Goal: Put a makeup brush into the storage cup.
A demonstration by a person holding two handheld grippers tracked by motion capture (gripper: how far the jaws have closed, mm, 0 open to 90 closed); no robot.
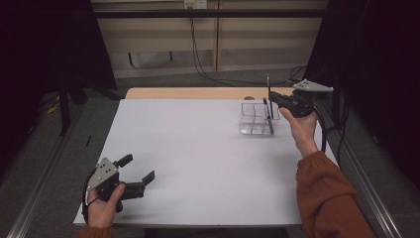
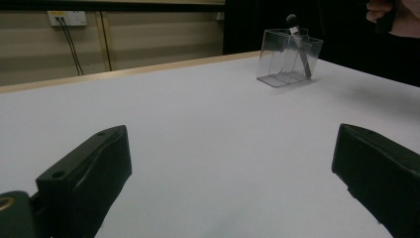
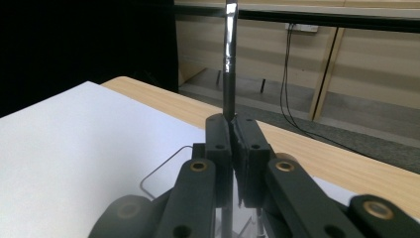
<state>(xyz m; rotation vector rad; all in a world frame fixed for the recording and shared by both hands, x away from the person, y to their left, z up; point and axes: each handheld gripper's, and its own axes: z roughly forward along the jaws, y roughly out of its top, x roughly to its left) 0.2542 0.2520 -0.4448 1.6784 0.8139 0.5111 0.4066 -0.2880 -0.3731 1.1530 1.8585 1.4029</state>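
A clear plastic box (image 1: 251, 120) with compartments stands at the far right of the white table (image 1: 198, 158). One dark brush (image 1: 268, 118) leans inside it; the left gripper view shows that brush (image 2: 298, 43) with its round head above the box (image 2: 277, 62). My right gripper (image 1: 275, 99) hovers right over the box, shut on a thin dark stick (image 1: 268, 85) held upright. In the right gripper view the jaws (image 3: 233, 130) pinch the stick (image 3: 229, 64), and the box's rim (image 3: 151, 179) lies below them. My left gripper (image 1: 137, 167) rests open near the front left, nothing between its jaws (image 2: 233, 168).
A wooden strip (image 1: 198, 93) borders the table's far edge. Cables (image 1: 208, 74) trail over the floor behind it. Metal rails (image 1: 366, 183) run along both sides of the table. A hand (image 2: 396, 15) shows at the top right of the left gripper view.
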